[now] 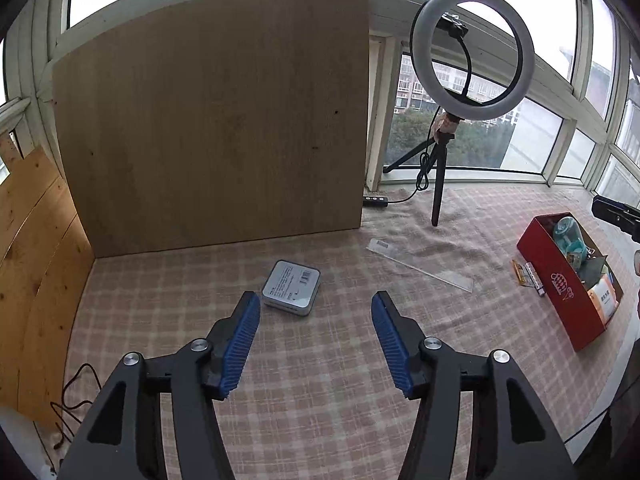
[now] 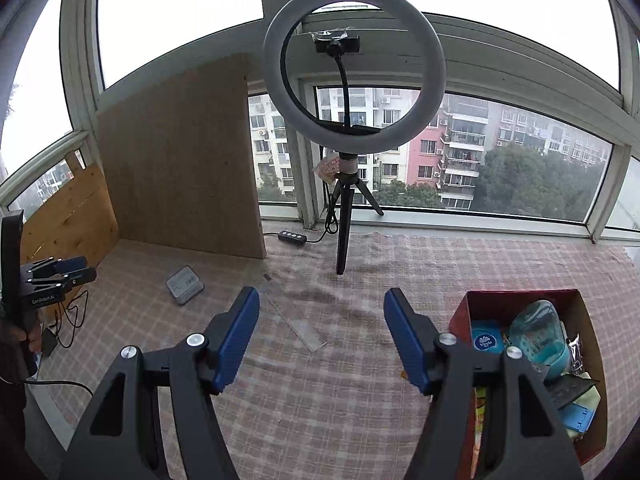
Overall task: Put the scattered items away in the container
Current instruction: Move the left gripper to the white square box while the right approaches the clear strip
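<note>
While both tools hang empty over the pink checked cloth (image 1: 320,380), left tool (image 1: 316,304) has jaws spread wide, nothing between, flat grey metal tin (image 1: 291,288) just beyond its tips near the upright wooden board (image 1: 216,120). Right tool (image 2: 322,300) also wide, empty. Clear plastic ruler (image 1: 420,264) lies mid-cloth. Red cardboard box (image 2: 596,364), already holding items, sits at the cloth's right edge.

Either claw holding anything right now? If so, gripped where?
Nothing held. The left claw and right claw are both open and empty; the grey tin and clear ruler lie untouched on the cloth.
</note>
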The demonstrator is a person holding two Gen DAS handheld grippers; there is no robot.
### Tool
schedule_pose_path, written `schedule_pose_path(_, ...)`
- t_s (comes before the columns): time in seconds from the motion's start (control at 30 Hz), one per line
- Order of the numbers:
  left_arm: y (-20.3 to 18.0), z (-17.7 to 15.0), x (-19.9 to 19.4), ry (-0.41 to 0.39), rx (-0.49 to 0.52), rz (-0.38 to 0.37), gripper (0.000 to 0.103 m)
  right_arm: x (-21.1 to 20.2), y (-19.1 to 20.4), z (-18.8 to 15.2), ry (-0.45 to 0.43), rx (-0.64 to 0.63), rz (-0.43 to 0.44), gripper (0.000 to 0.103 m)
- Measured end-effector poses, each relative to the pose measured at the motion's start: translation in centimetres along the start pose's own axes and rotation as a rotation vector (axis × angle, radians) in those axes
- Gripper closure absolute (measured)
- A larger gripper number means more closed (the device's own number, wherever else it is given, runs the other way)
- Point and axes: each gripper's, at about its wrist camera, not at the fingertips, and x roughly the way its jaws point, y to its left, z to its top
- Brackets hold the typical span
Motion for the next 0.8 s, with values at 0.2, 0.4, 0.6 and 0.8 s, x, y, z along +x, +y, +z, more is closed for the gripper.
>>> schedule_pose_path(0.2, 1.2, -0.6, 6.8, 0.095, 0.032, -0.014, 0.041, 8.6, 2.0, -0.6, 0.141, -0.047, 0.041, 0.039)
schedule_pose_path(0.4, 1.7, -1.0, 13.4, 0.189, 0.044, -0.029, 0.041, 16.4, 3.3, -2.2, 0.266, -0.12, 0.081, 0.039)
schedule_pose_path(0.6, 2.0, -0.8, 17.4, 0.243, 0.08, -0.034, 0.041, 22.8, 3.8, -4.1, 0.407, -0.254, 0.128, 0.039)
schedule_pose_path(0.8, 1.9, -0.6, 19.5, 0.253, 0.121, -0.028, 0.039, 26.8, 3.9, -4.9, 0.5, -0.341, 0.144, 0.039)
